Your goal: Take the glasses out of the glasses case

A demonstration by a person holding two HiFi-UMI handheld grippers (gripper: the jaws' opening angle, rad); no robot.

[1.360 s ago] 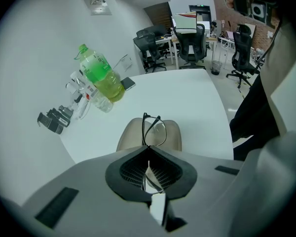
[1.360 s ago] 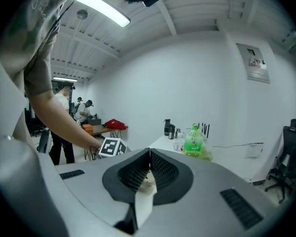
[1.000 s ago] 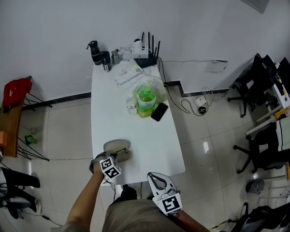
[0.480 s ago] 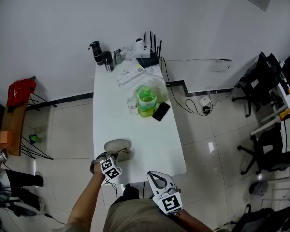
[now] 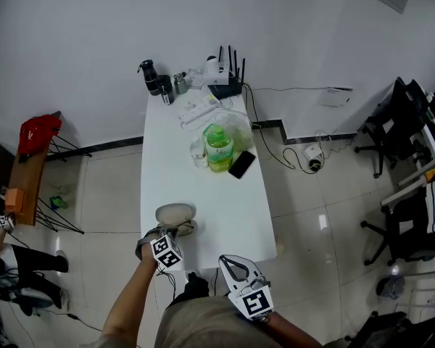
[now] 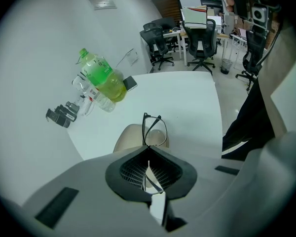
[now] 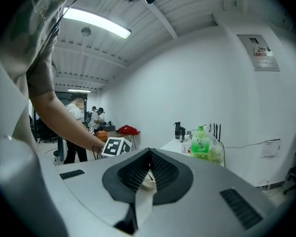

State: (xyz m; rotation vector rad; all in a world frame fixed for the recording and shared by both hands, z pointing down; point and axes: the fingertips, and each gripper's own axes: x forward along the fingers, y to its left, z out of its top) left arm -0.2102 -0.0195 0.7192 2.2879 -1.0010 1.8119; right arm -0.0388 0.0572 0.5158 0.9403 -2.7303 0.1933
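Note:
A beige glasses case [image 5: 175,212] lies at the near end of the white table [image 5: 225,209]. In the left gripper view, black-framed glasses [image 6: 154,131] stand just above the beige case [image 6: 129,136], and one temple arm runs back between the jaws. My left gripper [image 5: 179,230] is shut on that arm at the case's near edge, its jaws [image 6: 148,150] closed round the thin arm. My right gripper [image 5: 237,265] hovers off the table's near edge, to the right, jaws together and nothing between them [image 7: 149,152].
Mid-table stand a green bottle [image 5: 219,149], a clear bottle and a black phone [image 5: 240,164]. At the far end are a router [image 5: 228,85], a power strip [image 5: 199,109] and black flasks [image 5: 151,77]. Office chairs [image 5: 399,114] stand right; a low table with a red bag [image 5: 38,131] left.
The head view has shifted slightly. Both grippers keep their places, the left one still holding the glasses at the case.

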